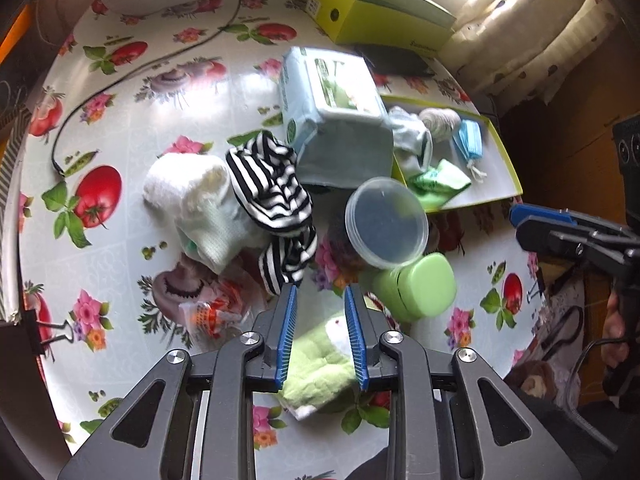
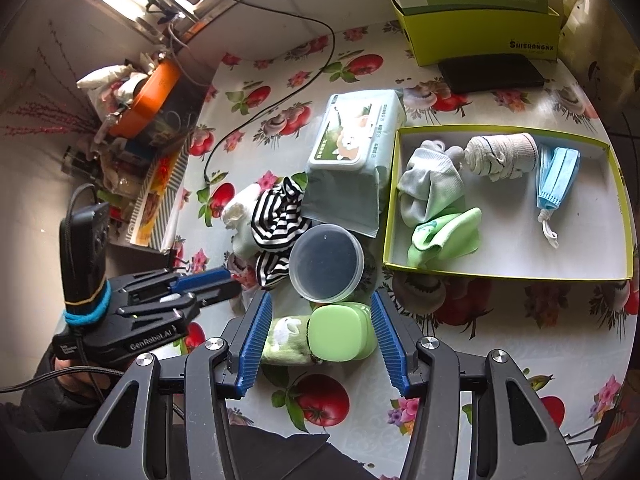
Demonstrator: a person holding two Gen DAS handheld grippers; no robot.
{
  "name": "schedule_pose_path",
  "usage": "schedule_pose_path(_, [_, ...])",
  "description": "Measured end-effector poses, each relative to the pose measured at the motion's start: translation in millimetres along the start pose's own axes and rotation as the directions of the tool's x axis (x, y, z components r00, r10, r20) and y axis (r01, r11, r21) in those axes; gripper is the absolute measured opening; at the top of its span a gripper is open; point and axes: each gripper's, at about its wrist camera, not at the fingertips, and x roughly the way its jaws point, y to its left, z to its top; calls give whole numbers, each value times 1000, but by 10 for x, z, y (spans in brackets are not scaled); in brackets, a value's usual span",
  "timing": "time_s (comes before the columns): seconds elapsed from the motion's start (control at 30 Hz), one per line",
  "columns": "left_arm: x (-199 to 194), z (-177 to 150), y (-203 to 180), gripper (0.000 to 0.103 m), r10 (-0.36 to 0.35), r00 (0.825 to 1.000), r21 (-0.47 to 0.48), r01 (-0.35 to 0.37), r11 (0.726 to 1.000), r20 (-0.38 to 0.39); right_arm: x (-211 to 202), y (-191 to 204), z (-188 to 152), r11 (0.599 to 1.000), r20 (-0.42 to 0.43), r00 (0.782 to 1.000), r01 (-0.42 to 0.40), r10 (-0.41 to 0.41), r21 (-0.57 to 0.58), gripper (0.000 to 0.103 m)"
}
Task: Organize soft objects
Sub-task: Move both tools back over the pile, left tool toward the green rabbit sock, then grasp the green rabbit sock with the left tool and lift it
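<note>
A green plush sock [image 1: 320, 372] with a white animal face lies on the table between my left gripper's [image 1: 321, 290] open fingers; it also shows in the right wrist view [image 2: 286, 340]. A black-and-white striped cloth [image 1: 276, 196] and white socks [image 1: 192, 196] lie just beyond. A yellow-rimmed shallow box [image 2: 600, 276] holds a grey sock [image 2: 430, 184], a rolled white sock [image 2: 500, 154], a green cloth [image 2: 448, 238] and a blue face mask [image 2: 556, 178]. My right gripper [image 2: 320, 300] is open and empty around a green case [image 2: 342, 332].
A clear round tub [image 2: 326, 262] sits by a wet-wipes pack [image 2: 352, 152]. A yellow-green carton [image 2: 480, 20] and a black wallet [image 2: 492, 74] stand at the back. A black cable [image 1: 120, 80] crosses the flowered tablecloth. A plastic wrapper [image 1: 212, 312] lies at the left.
</note>
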Motion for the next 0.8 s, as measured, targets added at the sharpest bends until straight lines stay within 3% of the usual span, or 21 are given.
schedule_pose_path(0.5, [381,-316,-79,46,-67,990,105,80,991,-128,88,42,-61,1000,-45,999,0,-1,-19,51])
schedule_pose_path(0.73, [605,-395,-129,51,-21,986,159,47,986,-165,95,52,-57,1000,-47,999,2,-3,-18,51])
schedule_pose_path(0.8, [665,-403,-146,58,-11,985,177,42,983,-170,95,52,-56,1000,-46,999,1,-2,-18,51])
